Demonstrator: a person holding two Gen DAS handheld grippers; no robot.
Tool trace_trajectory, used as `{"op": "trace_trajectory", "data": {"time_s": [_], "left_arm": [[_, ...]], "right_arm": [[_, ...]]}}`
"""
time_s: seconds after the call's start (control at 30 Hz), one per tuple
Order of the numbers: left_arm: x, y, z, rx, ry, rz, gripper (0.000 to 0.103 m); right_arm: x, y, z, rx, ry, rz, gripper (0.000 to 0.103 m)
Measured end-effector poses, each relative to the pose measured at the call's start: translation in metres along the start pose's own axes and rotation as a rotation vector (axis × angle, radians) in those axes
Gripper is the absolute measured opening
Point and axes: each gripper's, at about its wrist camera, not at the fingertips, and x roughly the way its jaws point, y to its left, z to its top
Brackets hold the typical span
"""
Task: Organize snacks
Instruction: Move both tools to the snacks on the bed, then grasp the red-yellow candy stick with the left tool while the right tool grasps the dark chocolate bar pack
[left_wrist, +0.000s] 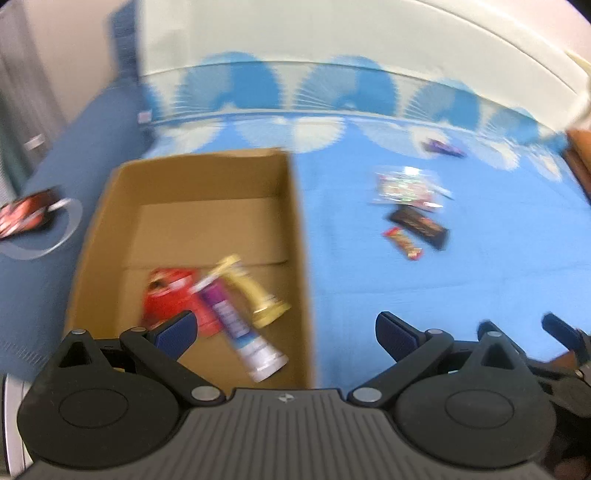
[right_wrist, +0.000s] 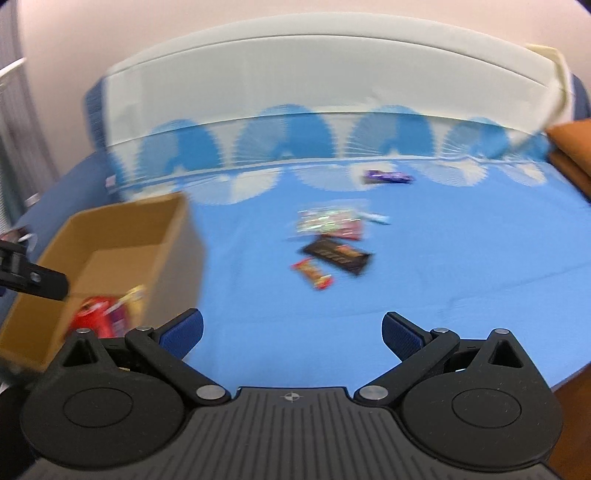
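Step in hand: both hand-held grippers, left (left_wrist: 284, 332) and right (right_wrist: 291, 334), gape empty. Next, I fetch the black bar (right_wrist: 336, 255), right of the cardboard box (right_wrist: 110, 236).

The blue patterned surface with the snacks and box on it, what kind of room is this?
Probably a bedroom: the blue sheet looks like a bed cover, with a long white pillow or bolster across its far end. The cardboard box sits on it.

A blue patterned bedsheet (right_wrist: 424, 288) is covering the bed across mid-frame; a white pillow (right_wrist: 295, 81) is lying along the top; an orange cushion (right_wrist: 572, 147) is sitting at right.
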Motion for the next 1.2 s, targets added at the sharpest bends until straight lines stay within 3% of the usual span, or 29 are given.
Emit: {"op": "trace_trajectory", "data": {"time_s": [0.1,0.23,0.4,0.53,0.6,0.7,0.83,0.87,0.9,0.93,0.97,1.0,1.07,1.2], "left_arm": [[0.037,-0.036,0.03,0.02,0.062,-0.058,0.103],[0.107,-0.085,0.067,0.034,0.158,-0.08,0.103],[0.222,-0.14,0.101,0.039,0.271,-0.007,0.103],[0.298,-0.156,0.11,0.035,0.352,0.05,0.102],[0.322,-0.156,0.112,0.017,0.367,0.023,0.103],[0.334,-0.145,0.114,-0.047,0.404,-0.025,0.102],[0.33,-0.134,0.108,-0.044,0.397,-0.057,0.092],[0.328,-0.134,0.109,-0.03,0.381,-0.055,0.082],[0.325,-0.135,0.11,-0.011,0.35,-0.038,0.06],[0.322,-0.137,0.112,0.012,0.325,-0.033,0.047],[0.319,-0.136,0.114,0.024,0.313,-0.055,0.03],[0.317,-0.134,0.116,0.015,0.322,-0.09,0.029],[0.31,-0.128,0.117,-0.007,0.327,-0.138,0.028],[0.279,-0.118,0.111,-0.008,0.277,-0.159,0.028]], "right_arm": [[0.03,-0.029,0.013,-0.003,-0.011,-0.046,0.103],[0.087,-0.068,0.027,-0.021,0.011,-0.09,0.103],[0.168,-0.102,0.032,-0.04,0.081,-0.07,0.103],[0.233,-0.107,0.032,-0.118,0.139,-0.029,0.103],[0.26,-0.104,0.03,-0.179,0.163,0.004,0.103],[0.288,-0.095,0.029,-0.246,0.19,0.083,0.103],[0.306,-0.076,0.029,-0.327,0.133,0.162,0.103],[0.309,-0.074,0.03,-0.333,0.125,0.178,0.103],[0.309,-0.072,0.03,-0.34,0.118,0.189,0.097],[0.306,-0.07,0.03,-0.348,0.101,0.208,0.089],[0.299,-0.067,0.029,-0.364,0.084,0.24,0.06],[0.294,-0.066,0.03,-0.37,0.085,0.233,0.046],[0.281,-0.063,0.023,-0.364,0.091,0.176,0.044],[0.243,-0.074,0.016,-0.259,0.066,0.112,0.043]]}}
